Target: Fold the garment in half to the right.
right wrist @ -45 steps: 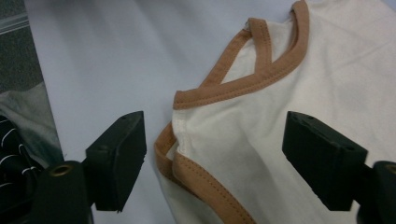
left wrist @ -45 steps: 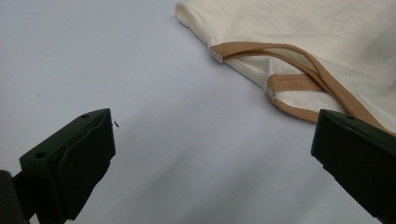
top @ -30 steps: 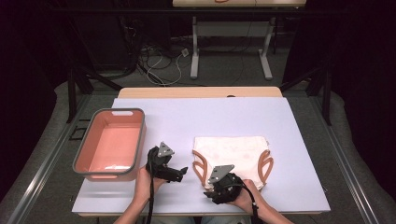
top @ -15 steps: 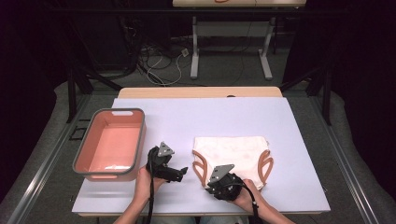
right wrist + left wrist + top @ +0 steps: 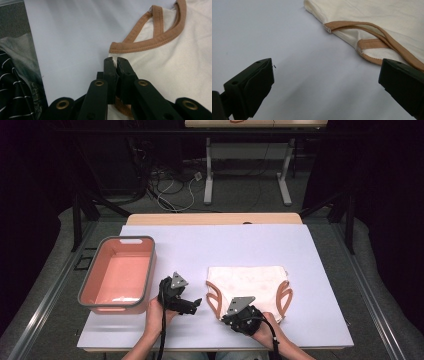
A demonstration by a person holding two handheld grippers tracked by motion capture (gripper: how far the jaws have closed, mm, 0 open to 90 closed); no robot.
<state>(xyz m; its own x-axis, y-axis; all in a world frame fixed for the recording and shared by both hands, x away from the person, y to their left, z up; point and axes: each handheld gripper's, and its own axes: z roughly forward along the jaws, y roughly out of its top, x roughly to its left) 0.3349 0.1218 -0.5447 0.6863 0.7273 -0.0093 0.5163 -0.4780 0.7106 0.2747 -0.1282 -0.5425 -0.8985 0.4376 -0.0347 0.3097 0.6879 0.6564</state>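
Observation:
A cream cloth bag (image 5: pixel 250 280) with tan handles (image 5: pixel 214 296) lies flat on the white table (image 5: pixel 225 245). My right gripper (image 5: pixel 230 317) is at the bag's near left corner. In the right gripper view its jaws (image 5: pixel 115 62) have just been closing and now stand together, pinching the bag's (image 5: pixel 170 62) edge just below a tan handle (image 5: pixel 150 45). My left gripper (image 5: pixel 192 305) rests to the left of the bag. In the left gripper view it (image 5: pixel 325 80) is wide open over bare table, with the bag (image 5: pixel 374 15) and its handle (image 5: pixel 387 40) ahead to the right.
A pink tub (image 5: pixel 145 270) with a grey rim sits at the table's left side, close to my left hand. Beyond the table's far edge there are dark floor, cables and a white stand (image 5: pixel 210 175).
Both hands keep their places. The closing of the right jaws is too small to make out in the high view.

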